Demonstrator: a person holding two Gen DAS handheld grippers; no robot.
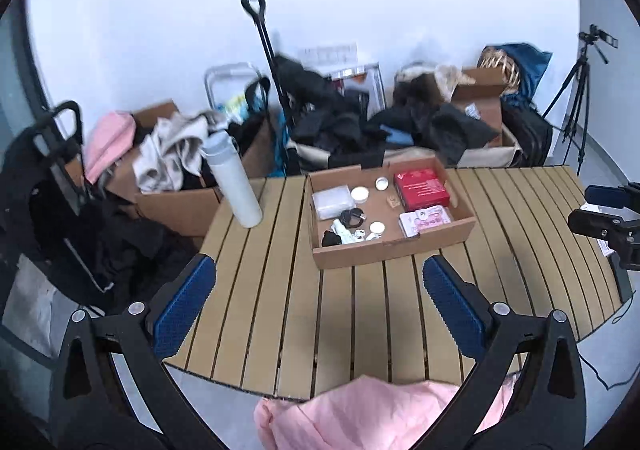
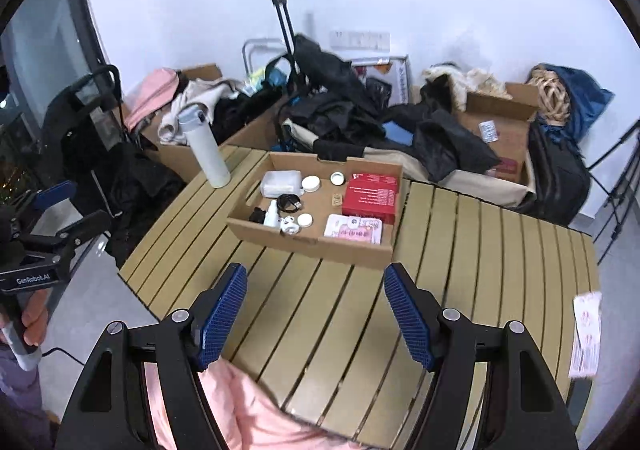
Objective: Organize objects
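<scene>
The shallow cardboard tray (image 1: 394, 250) sits on the slatted table (image 1: 280, 310), toward its far side, and everything I am sorting lies inside it. A red box (image 1: 420, 188) lies flat in the far right corner, with a pink packet (image 1: 426, 220) just in front of it. On the left half there is a clear plastic case (image 1: 332, 200) at the back, a coiled black cable (image 1: 352, 217) near its front edge, and a small white bottle (image 1: 343, 231) lying beside a little black item in the near left corner. Three round white lids are scattered in the middle: one (image 1: 360, 194) beside the clear case, one (image 1: 382, 183) farther back, and one (image 1: 377, 227) toward the front. A tiny tan piece (image 1: 393, 203) lies alone on the tray floor next to the red box.

A tall white bottle (image 1: 236, 180) stands upright on the table's far left corner, well apart from the tray.

My left gripper (image 1: 320, 290) hangs above the bare slats in front of the tray, its blue pads spread wide with nothing between them. My right gripper (image 2: 316, 302) is likewise spread and empty, over the slats nearer the tray's front wall. Pink cloth (image 2: 240, 410) lies at the near table edge under both tools, and some paper (image 2: 586, 330) rests at the right edge.

Behind the table, cardboard boxes (image 2: 500, 130) overflow with dark and pale clothing against the white wall.
</scene>
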